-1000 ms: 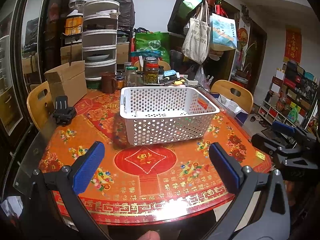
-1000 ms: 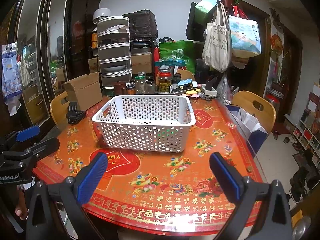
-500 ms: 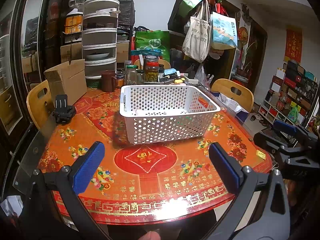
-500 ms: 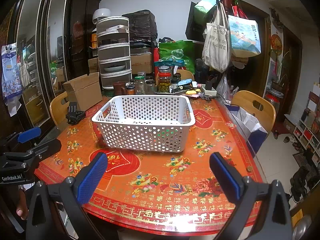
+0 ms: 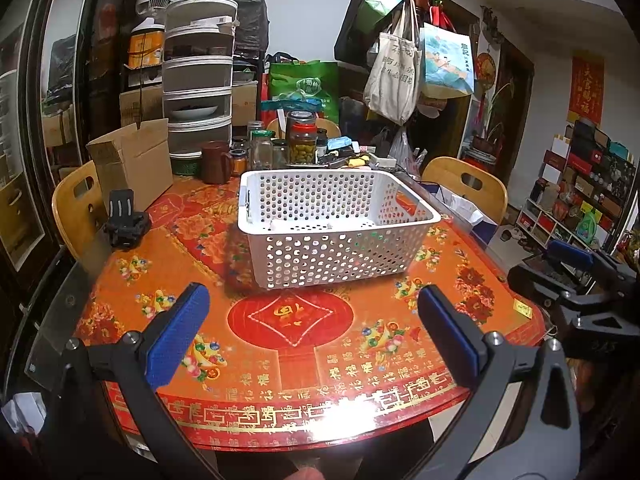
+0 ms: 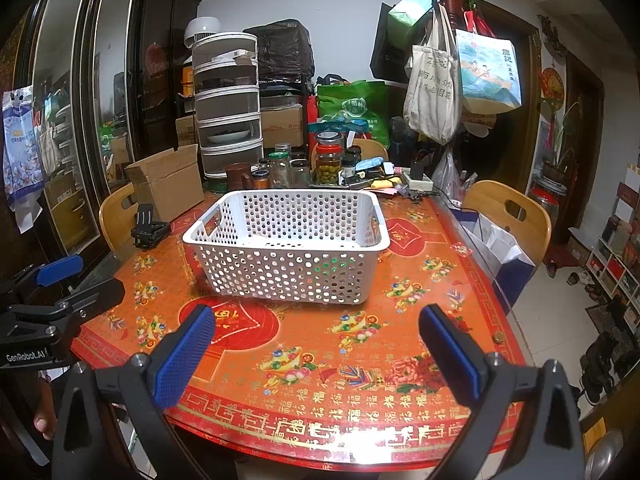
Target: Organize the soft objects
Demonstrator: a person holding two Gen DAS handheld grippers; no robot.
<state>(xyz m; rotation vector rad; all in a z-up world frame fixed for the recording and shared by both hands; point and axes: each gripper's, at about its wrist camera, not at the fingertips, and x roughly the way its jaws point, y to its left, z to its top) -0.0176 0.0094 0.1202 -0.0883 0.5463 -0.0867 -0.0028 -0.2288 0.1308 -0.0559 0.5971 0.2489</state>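
Your left gripper and right gripper both have their 2 blue ribbed pads spread wide, holding and touching nothing. Straight ahead of each pair of jaws, the white perforated plastic basket sits on the glossy red table.

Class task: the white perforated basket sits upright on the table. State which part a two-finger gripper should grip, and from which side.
Grip the white basket by its near long rim, coming from above: the flared lip is thin, bare and faces both open grippers. One finger goes inside, one outside.
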